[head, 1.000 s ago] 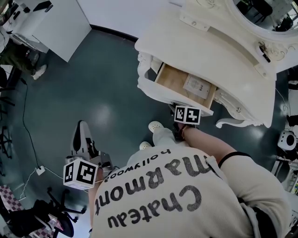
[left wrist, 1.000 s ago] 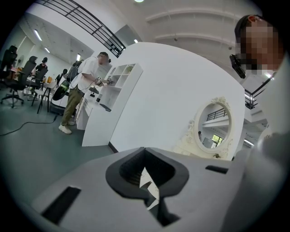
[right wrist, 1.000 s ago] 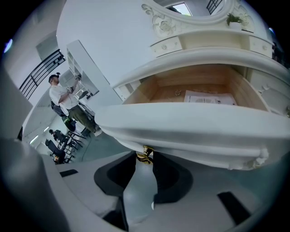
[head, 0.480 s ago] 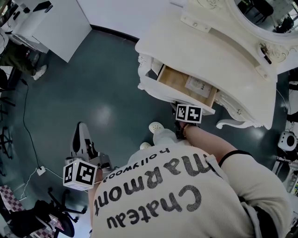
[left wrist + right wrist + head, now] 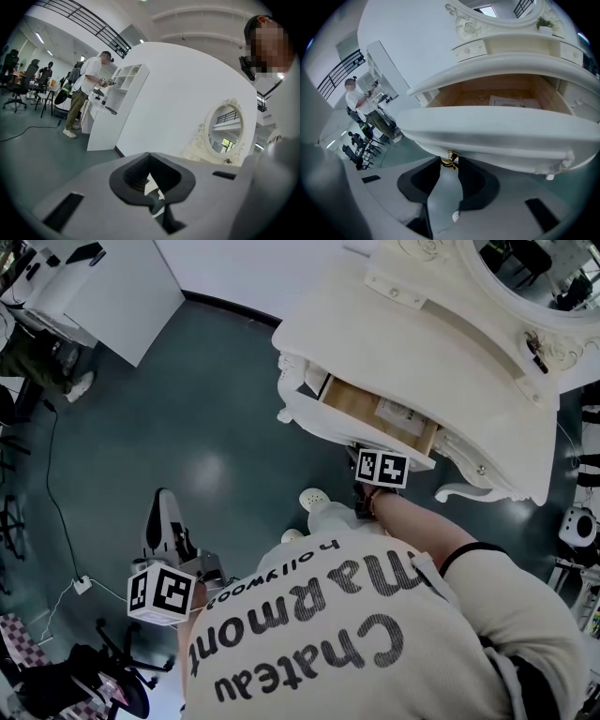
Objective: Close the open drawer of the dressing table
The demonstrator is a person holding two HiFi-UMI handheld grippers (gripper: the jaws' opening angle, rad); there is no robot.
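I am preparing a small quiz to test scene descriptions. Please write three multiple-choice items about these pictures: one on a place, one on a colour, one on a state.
1. Where does the sheet of paper lie?
A) on the floor
B) inside the drawer
C) on a chair

2. What colour is the knob on the drawer front?
A) gold
B) black
C) red

3. In what state is the drawer?
A) fully shut
B) partly open
C) taken out and lying on the floor

Answers:
1 B: the right gripper view shows the paper on the drawer's wooden bottom.
2 A: the knob shines gold between the jaws of the right gripper.
3 B: the drawer's wooden inside shows under the top of the dressing table.
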